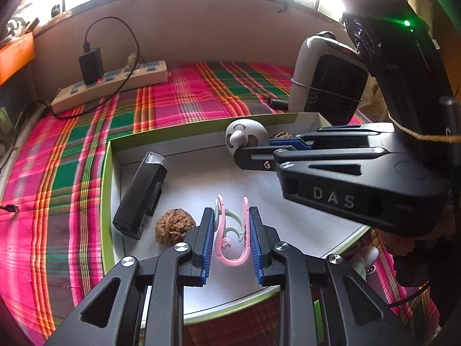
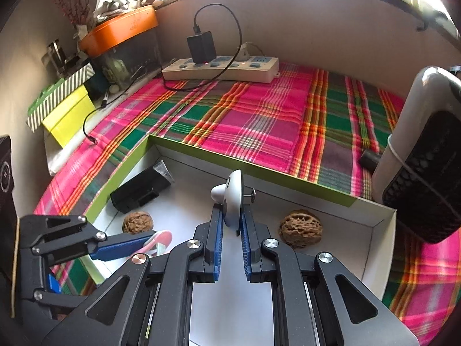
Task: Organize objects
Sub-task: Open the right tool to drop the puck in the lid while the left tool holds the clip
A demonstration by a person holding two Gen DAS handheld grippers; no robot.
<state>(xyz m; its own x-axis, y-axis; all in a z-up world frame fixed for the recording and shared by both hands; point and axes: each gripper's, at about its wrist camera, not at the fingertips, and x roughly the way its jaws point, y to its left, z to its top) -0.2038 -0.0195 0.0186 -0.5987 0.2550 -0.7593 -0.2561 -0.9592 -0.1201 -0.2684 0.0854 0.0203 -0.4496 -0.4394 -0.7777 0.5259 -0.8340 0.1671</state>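
- Far left in the right wrist view there's a pile of clutter against the wall: a striped box (image 2: 59, 93) on a yellow box (image 2: 69, 118), with an orange tub (image 2: 119, 30) up on the ledge behind.
- A power strip (image 1: 111, 85) with a black charger (image 1: 91, 65) plugged in sits at the back of the plaid cloth (image 1: 57, 173), well clear of everything.
- The green-edged tray (image 1: 107, 201) lies on the cloth. Inside along its left wall lies a black gadget (image 1: 141, 194), with a walnut (image 1: 175, 225) just beside its near end.
- The left gripper (image 1: 232, 230) is clamped on a pink and pale-green clip (image 1: 230, 230), held over the tray floor just right of that walnut.
- The right gripper (image 2: 232, 225) is squeezed tight on a white disc-shaped toy (image 2: 234, 199), edge-on between the pads, above the middle of the tray. In the left view this gripper cuts across and blocks much of the tray's right side.
- A second walnut (image 2: 301, 227) sits on the tray floor to the right of it.
- A white and black fan (image 2: 423, 155) stands off the tray's right corner, with a small dark cylinder (image 2: 368, 158) on the cloth by its base.
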